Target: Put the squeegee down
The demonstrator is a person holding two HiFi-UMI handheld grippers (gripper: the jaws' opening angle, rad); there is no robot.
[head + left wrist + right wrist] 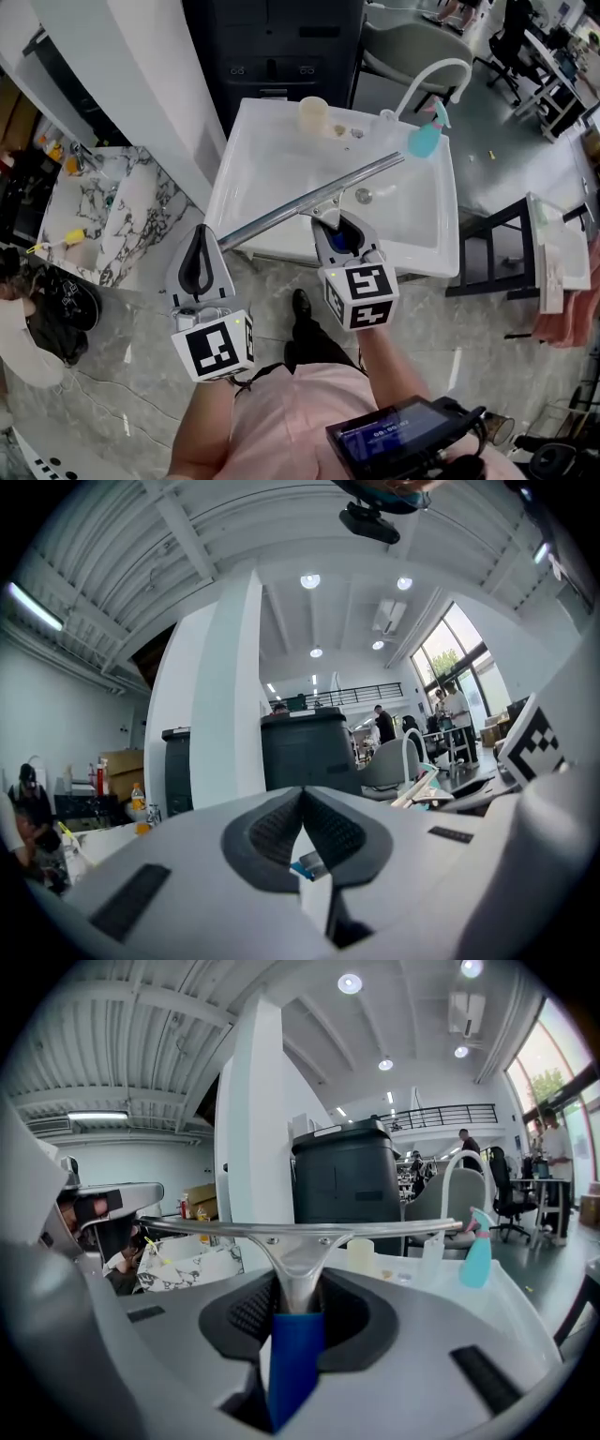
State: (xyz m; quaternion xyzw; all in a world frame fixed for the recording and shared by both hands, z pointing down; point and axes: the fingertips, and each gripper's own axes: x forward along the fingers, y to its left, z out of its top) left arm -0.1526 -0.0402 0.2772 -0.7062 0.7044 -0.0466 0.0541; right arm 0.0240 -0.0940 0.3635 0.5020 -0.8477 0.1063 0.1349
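Left gripper (200,234), nearest at seven o'clock, has its jaws pressed together, empty. Right gripper (343,230) clamps the squeegee (309,202) by its blue handle (295,1354), with the long chrome blade over the white sink (272,141). On the far ledge stand a cream cup (313,115) at twelve and a teal spray bottle (427,139) at two.

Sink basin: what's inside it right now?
Only a drain shows in the sink; a cup and teal spray bottle stand on its back rim. The squeegee, held above, hides a strip of the basin.
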